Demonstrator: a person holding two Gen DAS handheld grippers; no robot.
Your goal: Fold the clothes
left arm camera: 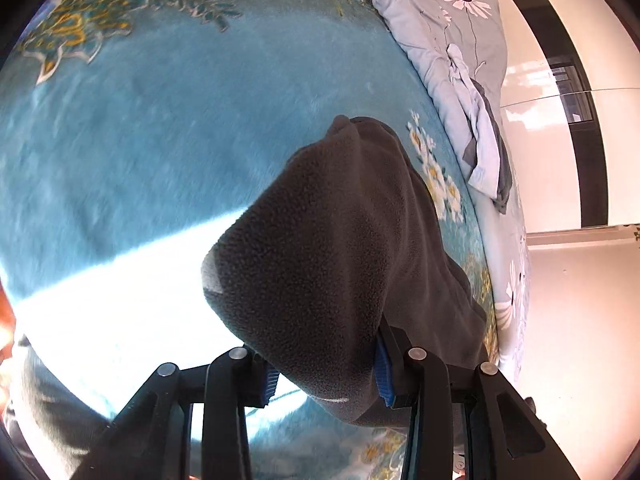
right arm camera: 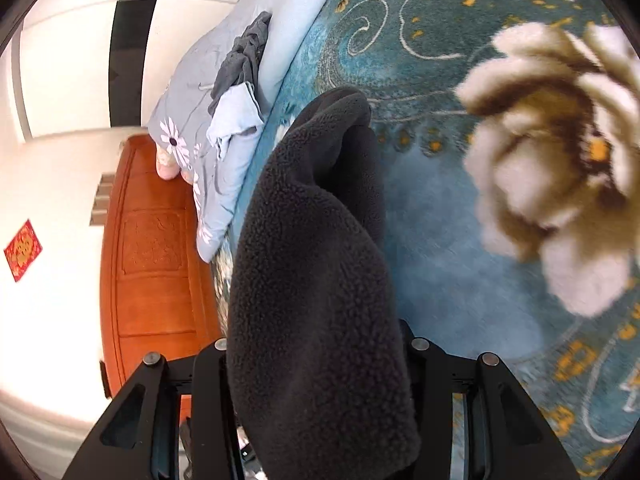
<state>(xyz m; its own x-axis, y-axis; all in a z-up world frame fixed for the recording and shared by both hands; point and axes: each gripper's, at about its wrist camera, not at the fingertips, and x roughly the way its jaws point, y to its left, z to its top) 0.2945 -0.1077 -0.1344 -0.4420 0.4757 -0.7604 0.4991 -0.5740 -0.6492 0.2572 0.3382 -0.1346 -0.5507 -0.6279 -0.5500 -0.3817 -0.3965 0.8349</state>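
Left wrist view: dark fleece garment (left arm camera: 320, 248) is clamped at frame centre by left gripper (left arm camera: 326, 376); right gripper (right arm camera: 320, 360) likewise, above blue blanket (left arm camera: 140, 128). Slippage is possible if either grip is shallow.

This is a home bedroom. A bed spread with a plush teal floral blanket (right arm camera: 460, 208) carries a grey daisy-print quilt (left arm camera: 436, 36) along its edge, beside a carved wooden headboard (right arm camera: 152, 256) and white walls (right arm camera: 60, 184).
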